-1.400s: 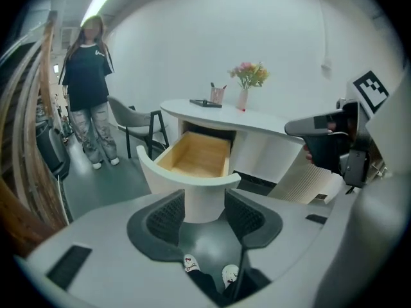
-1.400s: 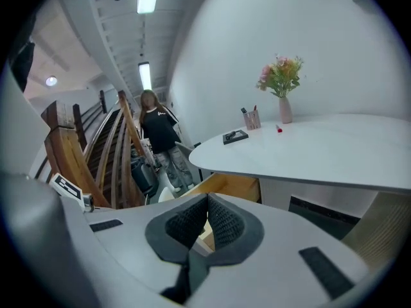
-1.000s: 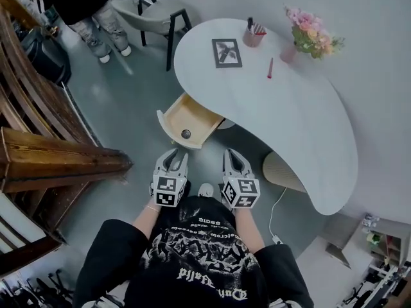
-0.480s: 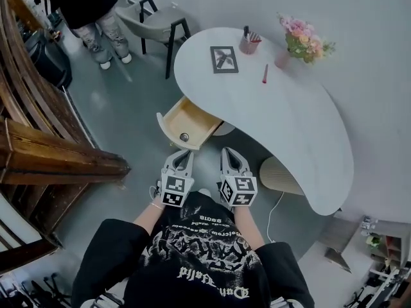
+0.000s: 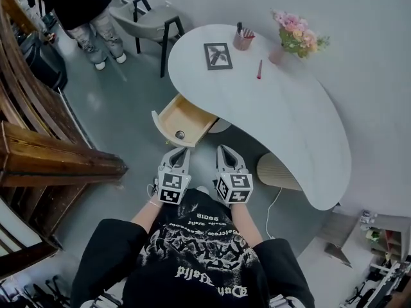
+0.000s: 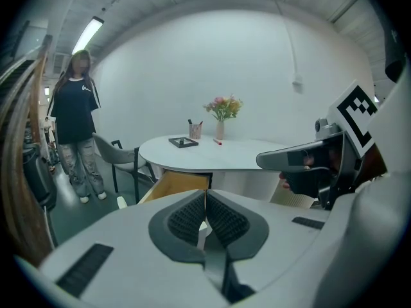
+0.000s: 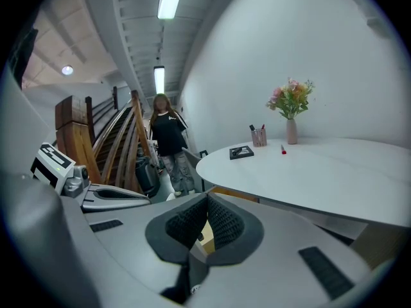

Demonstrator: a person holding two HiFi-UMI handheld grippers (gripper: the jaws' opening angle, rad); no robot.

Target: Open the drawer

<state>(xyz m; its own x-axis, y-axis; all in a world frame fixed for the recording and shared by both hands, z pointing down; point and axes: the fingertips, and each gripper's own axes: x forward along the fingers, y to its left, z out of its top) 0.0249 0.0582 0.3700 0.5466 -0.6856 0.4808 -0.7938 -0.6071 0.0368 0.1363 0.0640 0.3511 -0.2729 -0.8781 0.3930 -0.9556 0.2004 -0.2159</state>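
The wooden drawer (image 5: 187, 118) stands pulled out from under the white table (image 5: 282, 114), its inside bare and its round knob (image 5: 180, 134) facing me. It also shows in the left gripper view as a tan drawer (image 6: 173, 183) below the table edge. My left gripper (image 5: 182, 151) hovers just short of the knob, apart from it, and is shut with nothing between its pads (image 6: 221, 218). My right gripper (image 5: 225, 149) hangs beside it to the right, also shut and empty, its pads (image 7: 223, 222) pressed together.
On the table lie a framed picture (image 5: 218, 55), a pen cup (image 5: 242, 39), a red pen (image 5: 259, 68) and a vase of flowers (image 5: 295, 37). A chair (image 5: 151, 15) and a standing person (image 5: 83, 5) are beyond the drawer. Wooden railing (image 5: 51, 159) runs along the left.
The left gripper's jaws, spread a second ago, have come together on nothing. That gripper has edged up toward the drawer front. The right gripper has stayed put.
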